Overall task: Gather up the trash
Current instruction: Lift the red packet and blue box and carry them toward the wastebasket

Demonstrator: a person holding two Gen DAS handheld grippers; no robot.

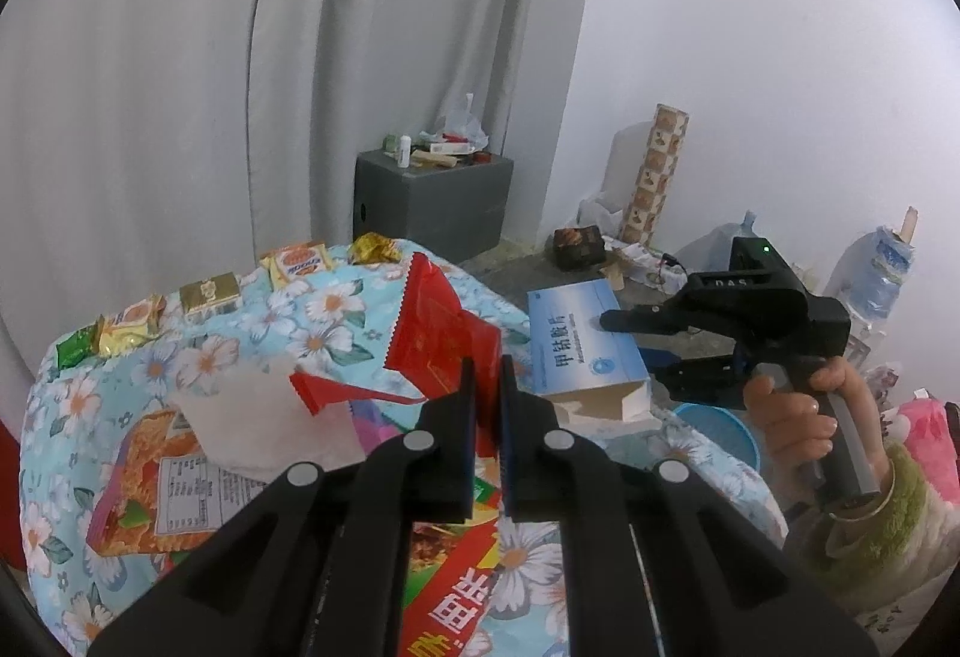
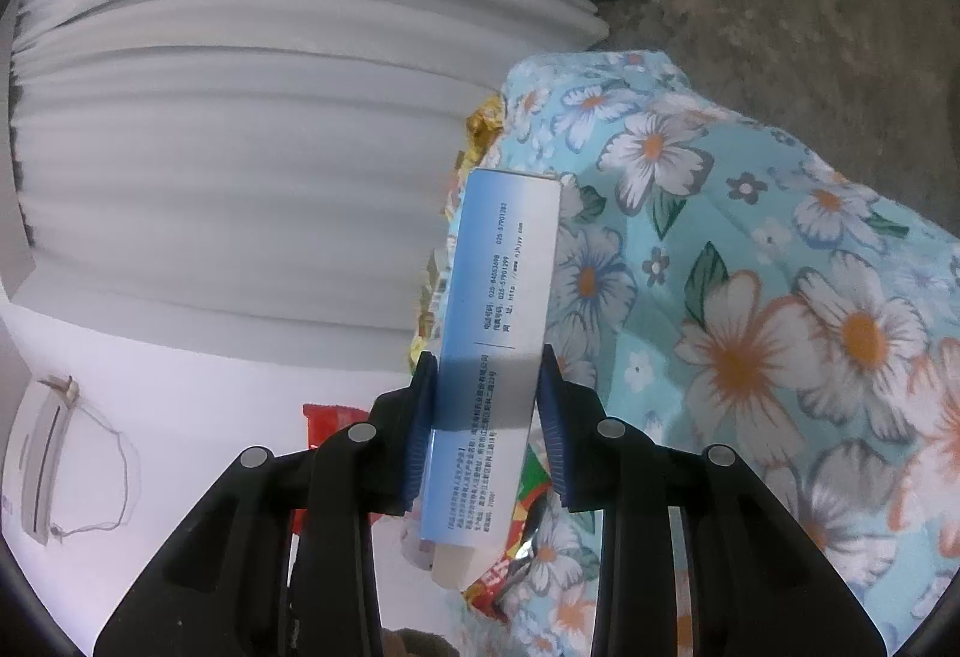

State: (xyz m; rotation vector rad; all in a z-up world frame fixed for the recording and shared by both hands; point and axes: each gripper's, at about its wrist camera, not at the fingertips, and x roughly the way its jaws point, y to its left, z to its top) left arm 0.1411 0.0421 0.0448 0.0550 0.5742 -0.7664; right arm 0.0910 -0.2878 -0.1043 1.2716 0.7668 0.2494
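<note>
Red foil of a torn wrapper (image 1: 441, 339) is pinched between the nearly closed jaws of the left tool (image 1: 487, 375), lifted above the flowered cloth (image 1: 198, 357) on the table. To that tool's right, the right tool (image 2: 485, 387) clamps a blue-and-white carton (image 2: 492, 333) by its narrow sides, with a hand (image 1: 792, 417) on its grip. More snack wrappers (image 1: 150, 495) lie below and left of the left tool.

Left tongs (image 1: 487, 366) pinch red wrapper (image 1: 441, 333); right tongs (image 1: 630, 351) grip blue box (image 1: 576, 339).
</note>
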